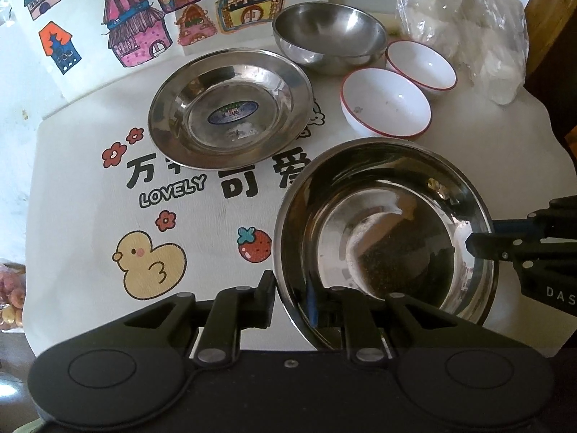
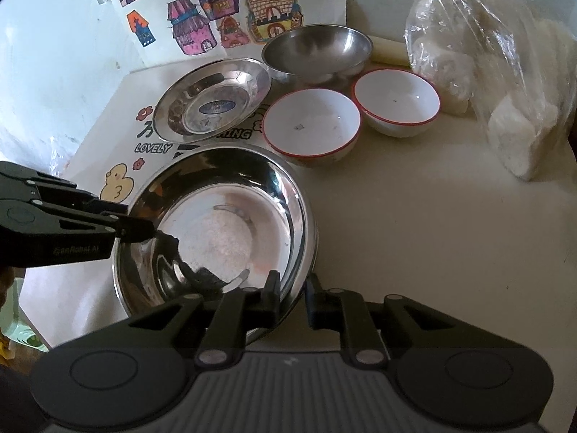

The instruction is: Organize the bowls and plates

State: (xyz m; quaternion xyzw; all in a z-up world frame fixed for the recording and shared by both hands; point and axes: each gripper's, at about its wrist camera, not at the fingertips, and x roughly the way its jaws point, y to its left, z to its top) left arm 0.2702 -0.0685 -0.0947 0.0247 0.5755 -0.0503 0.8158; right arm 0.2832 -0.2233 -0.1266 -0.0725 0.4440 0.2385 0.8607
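A large steel bowl [image 1: 386, 231] [image 2: 216, 231] is near the table's front. My left gripper [image 1: 292, 299] is shut on its rim at one side; it shows in the right wrist view [image 2: 144, 232]. My right gripper [image 2: 292, 299] is shut on the opposite rim; it shows in the left wrist view [image 1: 476, 249]. Behind lie a steel plate [image 1: 230, 106] [image 2: 212, 103], a smaller steel bowl [image 1: 328, 36] [image 2: 317, 50] and two white red-rimmed bowls [image 1: 386, 103] [image 1: 420, 63] [image 2: 312, 122] [image 2: 396, 99].
A plastic bag of white lumps [image 1: 465, 25] [image 2: 505, 83] stands at the back right. A cloth with cartoon prints [image 1: 151, 263] covers the table's left part. A paper with drawn houses [image 1: 137, 29] [image 2: 202, 11] leans on the wall behind.
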